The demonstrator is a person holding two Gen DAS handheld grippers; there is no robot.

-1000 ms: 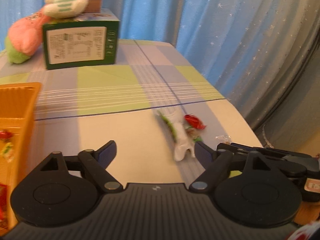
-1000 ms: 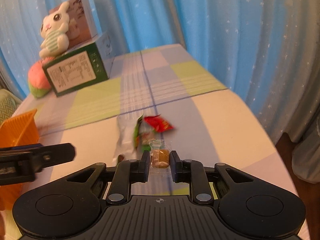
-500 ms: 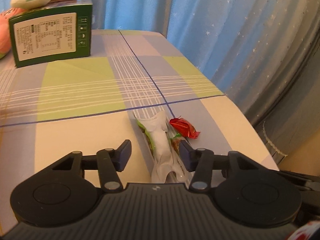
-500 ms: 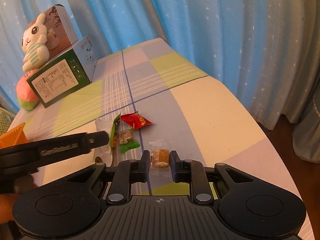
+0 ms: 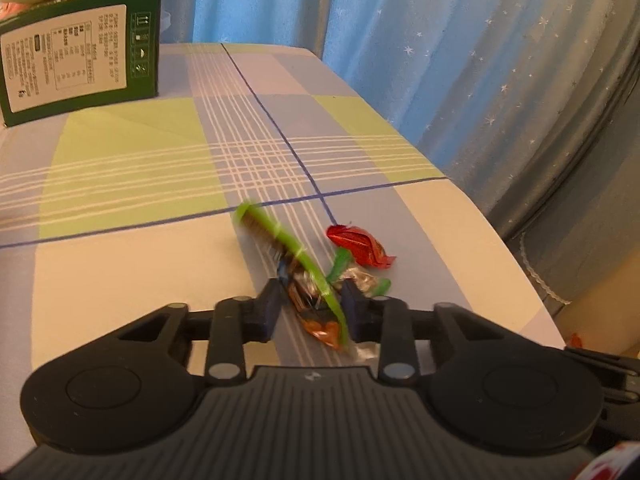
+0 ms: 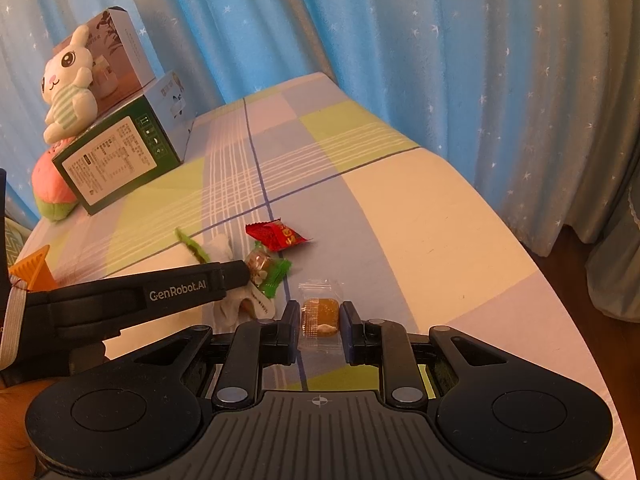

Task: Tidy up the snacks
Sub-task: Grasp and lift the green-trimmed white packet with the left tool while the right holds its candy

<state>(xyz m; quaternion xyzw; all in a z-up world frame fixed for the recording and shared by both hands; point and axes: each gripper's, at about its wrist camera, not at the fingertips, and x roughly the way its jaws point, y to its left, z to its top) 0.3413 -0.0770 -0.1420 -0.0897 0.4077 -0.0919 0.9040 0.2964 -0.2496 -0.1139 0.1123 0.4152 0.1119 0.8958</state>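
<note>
Right view only: plush rabbit (image 6: pixel 66 88), orange basket corner (image 6: pixel 34 270)
Left tool (image 5: pixel 310 306): closing around green-edged snack packet (image 5: pixel 298 276), blurred, on tabletop (image 5: pixel 120 264)
Right tool (image 6: pixel 320 326): clenched on clear-wrapped amber candy (image 6: pixel 319 316), low over the tabletop

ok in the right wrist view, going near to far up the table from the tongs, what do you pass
amber candy in a clear wrapper → green-wrapped snack → red snack packet → green box → white plush rabbit
</note>
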